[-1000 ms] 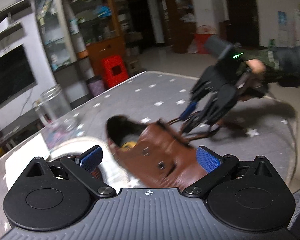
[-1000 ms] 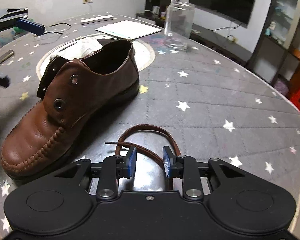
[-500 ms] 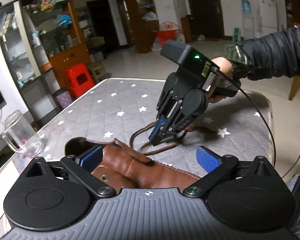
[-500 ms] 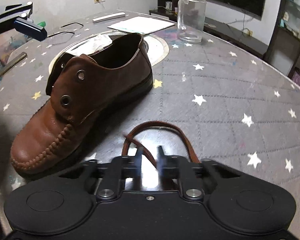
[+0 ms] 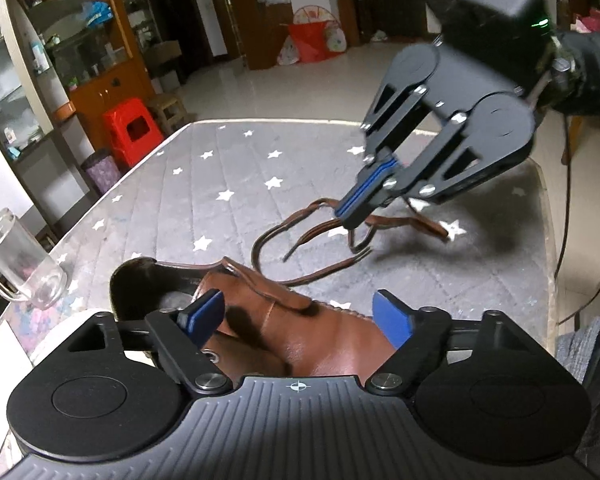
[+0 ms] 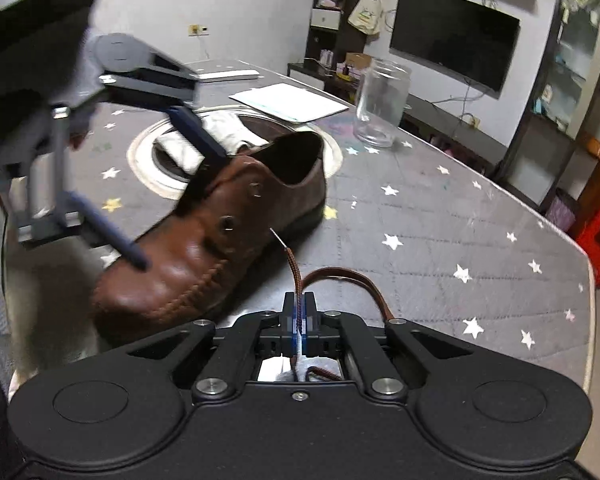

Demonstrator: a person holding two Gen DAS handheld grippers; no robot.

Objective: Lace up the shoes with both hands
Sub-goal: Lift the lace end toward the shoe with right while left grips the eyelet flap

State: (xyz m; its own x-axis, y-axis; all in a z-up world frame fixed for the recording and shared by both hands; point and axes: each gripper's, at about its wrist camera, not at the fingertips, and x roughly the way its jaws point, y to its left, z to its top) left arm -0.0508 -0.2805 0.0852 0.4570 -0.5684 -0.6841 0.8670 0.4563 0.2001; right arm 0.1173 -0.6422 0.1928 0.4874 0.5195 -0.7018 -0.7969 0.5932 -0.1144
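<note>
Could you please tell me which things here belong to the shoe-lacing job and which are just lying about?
Job:
shoe
lace
left tongs, open over the shoe
right tongs, shut on the lace

Lying about:
jar
paper
mug

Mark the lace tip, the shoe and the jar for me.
lace tip (image 6: 278, 238), right wrist view, on the thin pale aglet ahead of the shut fingers.
shoe (image 6: 188, 256), right wrist view, on the brown toe leather.
jar (image 6: 382, 104), right wrist view, on its clear glass wall.
</note>
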